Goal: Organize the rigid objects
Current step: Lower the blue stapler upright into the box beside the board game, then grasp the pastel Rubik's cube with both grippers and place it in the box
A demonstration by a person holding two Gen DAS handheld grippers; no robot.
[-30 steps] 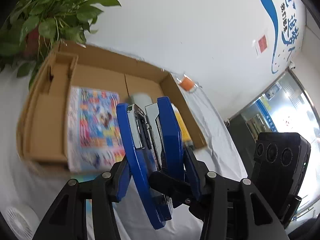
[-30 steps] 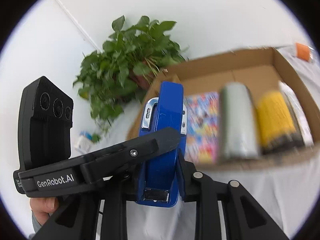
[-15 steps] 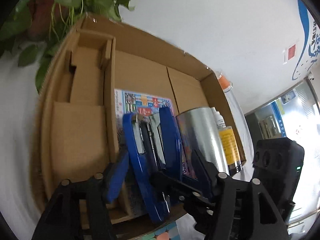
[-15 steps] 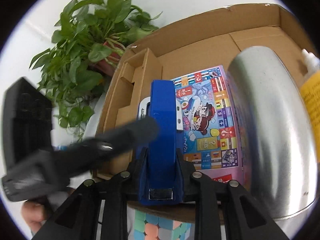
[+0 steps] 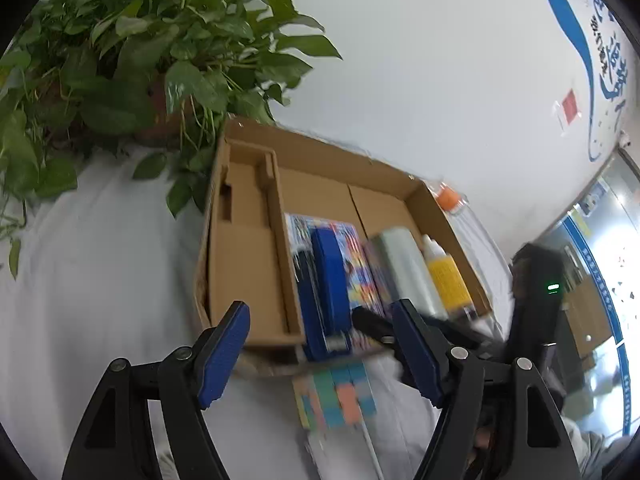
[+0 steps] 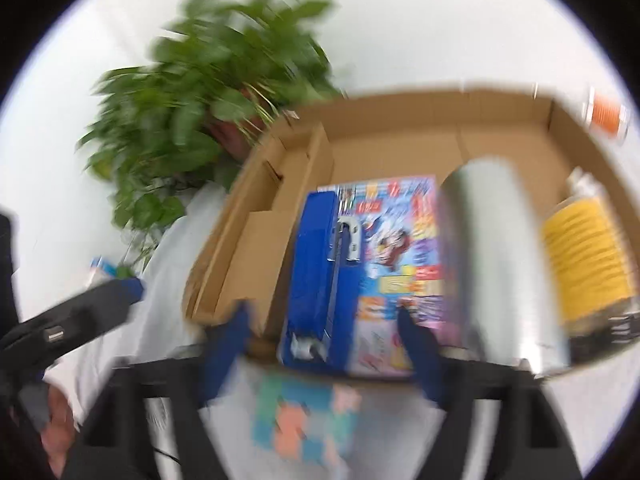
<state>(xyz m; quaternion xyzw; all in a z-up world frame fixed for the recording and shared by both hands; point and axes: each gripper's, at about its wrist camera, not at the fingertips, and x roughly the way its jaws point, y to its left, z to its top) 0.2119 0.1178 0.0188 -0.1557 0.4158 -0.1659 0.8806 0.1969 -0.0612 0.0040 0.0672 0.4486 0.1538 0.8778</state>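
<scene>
- Both claws have let go of the blue stapler (image 5: 326, 280) since the earlier pictures, and it now lies in the cardboard box (image 5: 244, 264).
- Far left of the left claw (image 5: 320, 360) and high above it, a green potted plant (image 5: 132, 52) hangs its leaves over the box's far corner.
- Just ahead of the left claw's left finger sits the box's empty side part, made of folded cardboard.
- The left claw's blue pads are wide apart and its jaws are opening, with nothing pressed between them.
- Straight ahead of the left claw, past its tips, the stapler lies longways on a colorful picture book (image 5: 358, 268).
- Below the stapler, close under the left claw, a pastel puzzle cube (image 5: 336, 392) rests on the white cloth (image 5: 92, 280) outside the box.
- Right of the stapler, a shiny silver can (image 5: 408, 272) lies on its side, then a yellow glue bottle (image 5: 444, 276) next to it.
- Past the box's far right corner stands something with an orange cap (image 5: 447, 199); it is too small to name.
- In the blurry right wrist view, the right claw (image 6: 324, 356) has its jaws opening too, pads apart.
- The stapler (image 6: 320, 264) sits ahead between the right claw's tips, not squeezed by them.
</scene>
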